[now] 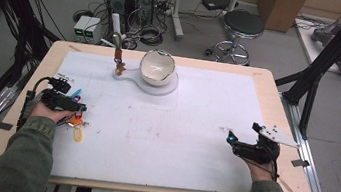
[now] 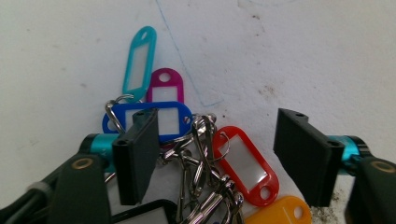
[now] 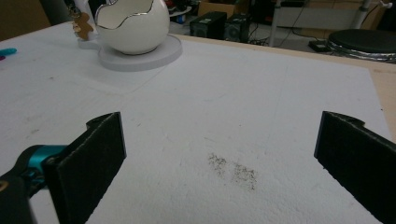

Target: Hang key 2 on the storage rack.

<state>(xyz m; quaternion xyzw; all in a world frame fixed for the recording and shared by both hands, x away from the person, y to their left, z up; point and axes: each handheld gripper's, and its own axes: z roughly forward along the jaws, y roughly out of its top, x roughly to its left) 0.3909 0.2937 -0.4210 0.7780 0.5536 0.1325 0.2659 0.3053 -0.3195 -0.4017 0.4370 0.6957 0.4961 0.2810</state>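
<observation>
Two grippers work over a white mat (image 1: 164, 125) on the table (image 1: 266, 84). At the far edge a white egg-shaped bowl (image 1: 157, 67) sits on a round base (image 1: 169, 88), with a small stand (image 1: 119, 61) just beside it. The right gripper (image 1: 230, 136) rests near the mat's right side, its jaws spread wide over bare mat. The left gripper (image 2: 215, 149) is down over a bunch of key tags (image 2: 201, 154) at the mat's left edge; its jaws straddle the rings and red tag (image 2: 245, 163), not pressing on them. Blue (image 2: 175, 119), teal (image 2: 139, 63) and pink (image 2: 164, 86) tags fan out beyond.
</observation>
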